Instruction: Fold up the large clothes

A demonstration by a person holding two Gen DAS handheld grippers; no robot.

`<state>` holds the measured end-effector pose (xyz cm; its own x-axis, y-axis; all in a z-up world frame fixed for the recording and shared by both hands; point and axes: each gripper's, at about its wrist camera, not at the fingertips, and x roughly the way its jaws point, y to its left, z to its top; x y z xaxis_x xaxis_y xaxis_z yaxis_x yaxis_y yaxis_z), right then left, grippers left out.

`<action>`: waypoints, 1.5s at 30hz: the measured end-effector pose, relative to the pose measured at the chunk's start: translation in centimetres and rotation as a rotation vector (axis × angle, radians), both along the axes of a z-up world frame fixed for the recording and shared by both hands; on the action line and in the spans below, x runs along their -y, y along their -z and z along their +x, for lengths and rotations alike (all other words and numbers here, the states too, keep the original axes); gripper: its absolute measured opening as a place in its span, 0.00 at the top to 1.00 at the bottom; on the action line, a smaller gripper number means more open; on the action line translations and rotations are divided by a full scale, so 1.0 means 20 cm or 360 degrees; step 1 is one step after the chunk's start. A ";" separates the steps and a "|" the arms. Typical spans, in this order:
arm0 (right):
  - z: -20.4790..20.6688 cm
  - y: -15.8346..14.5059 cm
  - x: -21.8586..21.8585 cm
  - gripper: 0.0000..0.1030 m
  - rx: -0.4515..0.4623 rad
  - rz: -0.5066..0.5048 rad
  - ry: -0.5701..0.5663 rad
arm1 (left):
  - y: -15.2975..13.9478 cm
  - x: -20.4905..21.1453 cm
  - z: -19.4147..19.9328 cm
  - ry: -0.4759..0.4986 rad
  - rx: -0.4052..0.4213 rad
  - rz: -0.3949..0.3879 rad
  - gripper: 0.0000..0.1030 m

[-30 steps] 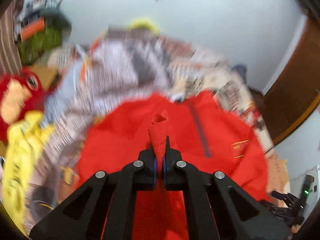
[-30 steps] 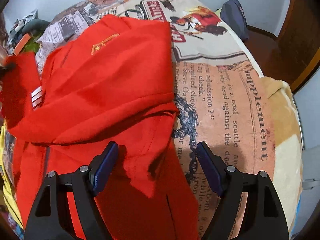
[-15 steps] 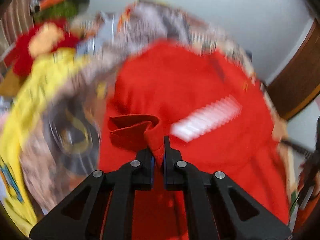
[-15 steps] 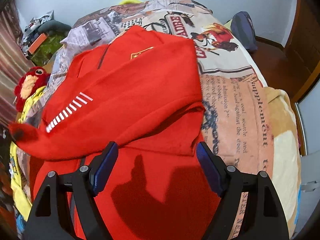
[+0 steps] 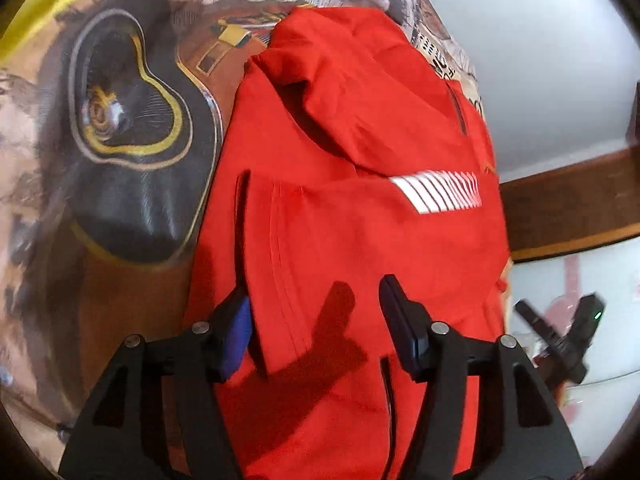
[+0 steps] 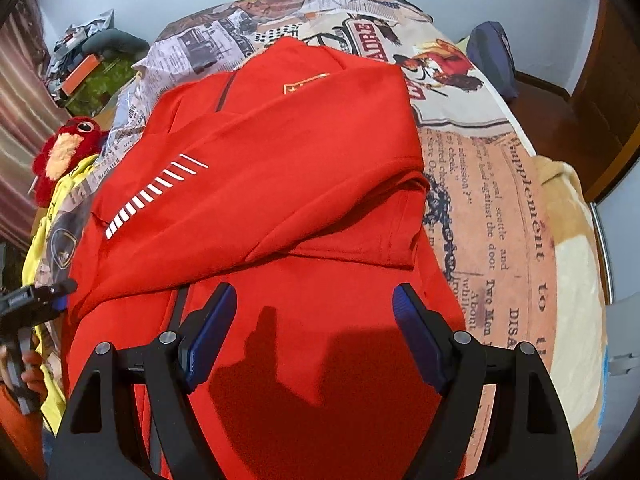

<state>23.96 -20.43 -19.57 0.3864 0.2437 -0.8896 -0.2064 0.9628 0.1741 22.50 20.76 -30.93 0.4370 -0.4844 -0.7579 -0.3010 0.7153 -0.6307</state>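
A large red jacket (image 6: 280,184) with white stripes on a sleeve lies on a bed with a newspaper-print cover (image 6: 500,200). Both sleeves are folded across its front. In the left wrist view the jacket (image 5: 360,240) fills the middle, and the sleeve cuff lies loose between the fingers. My left gripper (image 5: 316,320) is open and empty just above that cuff. It also shows in the right wrist view (image 6: 36,300) at the left edge. My right gripper (image 6: 314,320) is open and empty above the jacket's lower part.
A red plush bird (image 6: 68,148) and a yellow cloth (image 6: 60,208) lie at the bed's left side. A dark blue bag (image 6: 492,56) sits at the far right corner. Clutter (image 6: 88,68) stands by the far left wall. A wooden door (image 6: 612,92) is to the right.
My left gripper carried the sleeve across the jacket, laid it down and opened, letting the cuff go. My right gripper stayed open and drew back a little.
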 end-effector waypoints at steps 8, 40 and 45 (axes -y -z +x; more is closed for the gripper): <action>0.00 0.00 0.00 0.25 0.0012 -0.0004 0.0015 | -0.02 0.02 0.22 -0.0002 0.0013 0.0228 0.64; 0.32 0.20 -0.12 0.25 -0.0123 -0.0048 0.0039 | -0.10 0.01 0.61 0.0194 -0.0133 0.0993 0.91; 0.33 0.14 -0.12 0.25 -0.0078 -0.0078 0.0030 | -0.19 -0.02 0.59 0.0186 -0.0080 0.1004 0.60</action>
<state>30.46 -17.94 -22.44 0.3463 0.1926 -0.9181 -0.1806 0.9741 0.1362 34.33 21.24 -27.06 0.3649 0.0187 -0.9308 -0.2165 0.9741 -0.0653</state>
